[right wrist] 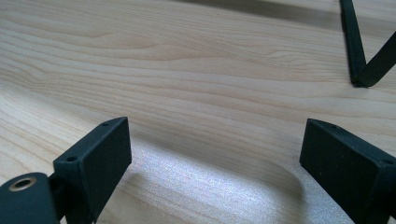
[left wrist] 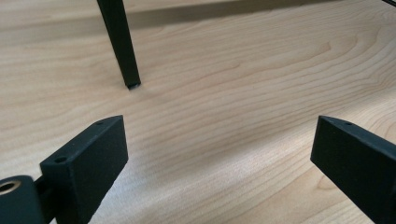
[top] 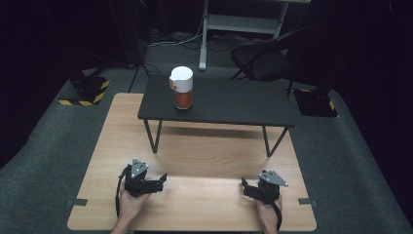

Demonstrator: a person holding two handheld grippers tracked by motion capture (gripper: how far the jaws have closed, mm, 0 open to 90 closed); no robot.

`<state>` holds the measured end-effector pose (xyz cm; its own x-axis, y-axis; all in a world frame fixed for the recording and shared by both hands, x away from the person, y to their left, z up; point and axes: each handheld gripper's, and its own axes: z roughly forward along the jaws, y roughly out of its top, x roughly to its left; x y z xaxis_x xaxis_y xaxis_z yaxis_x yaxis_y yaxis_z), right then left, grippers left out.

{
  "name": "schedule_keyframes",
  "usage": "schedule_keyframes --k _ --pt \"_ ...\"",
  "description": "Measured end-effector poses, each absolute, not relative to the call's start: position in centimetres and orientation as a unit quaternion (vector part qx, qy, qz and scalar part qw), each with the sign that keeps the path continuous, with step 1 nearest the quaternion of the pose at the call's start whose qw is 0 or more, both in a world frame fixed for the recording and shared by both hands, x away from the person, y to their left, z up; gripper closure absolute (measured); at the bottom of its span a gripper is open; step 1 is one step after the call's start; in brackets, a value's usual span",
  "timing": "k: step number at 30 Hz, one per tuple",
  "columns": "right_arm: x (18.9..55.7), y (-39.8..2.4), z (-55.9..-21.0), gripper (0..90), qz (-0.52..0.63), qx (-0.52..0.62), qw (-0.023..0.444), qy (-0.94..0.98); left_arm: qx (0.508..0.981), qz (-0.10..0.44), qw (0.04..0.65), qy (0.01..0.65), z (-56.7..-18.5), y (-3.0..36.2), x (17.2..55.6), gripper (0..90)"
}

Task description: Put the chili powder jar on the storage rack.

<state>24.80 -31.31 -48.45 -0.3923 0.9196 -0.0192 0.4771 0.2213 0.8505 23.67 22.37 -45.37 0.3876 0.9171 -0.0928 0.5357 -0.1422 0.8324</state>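
Left gripper (top: 163, 178) jaws wide | right gripper (top: 243, 184) jaws wide | jar (top: 182, 87) label unreadable

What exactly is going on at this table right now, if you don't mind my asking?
A person holds a pair of tongs in each hand, low over the near edge of the wooden table. The left tongs and right tongs point toward each other, both with jaws spread wide and nothing between them. Farther back, a white-capped jar of orange-brown contents stands upright on a small black raised shelf, untouched and well away from both tongs.
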Motion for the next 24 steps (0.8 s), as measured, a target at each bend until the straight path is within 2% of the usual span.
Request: schedule_keyframes --k 9,19,24 --pt "24.7 -31.3 -48.5 8.4 0.404 0.481 0.277 0.727 0.694 0.204 0.425 0.545 -47.7 22.7 23.2 4.3" --pt "24.5 -31.6 -48.7 8.3 0.414 0.479 0.277 0.723 0.679 0.230 0.429 0.550 -48.2 21.7 22.4 5.7" --pt "24.4 -31.6 -48.8 8.3 0.415 0.479 0.281 0.720 0.691 0.237 0.415 0.542 -48.1 21.0 22.4 5.8"
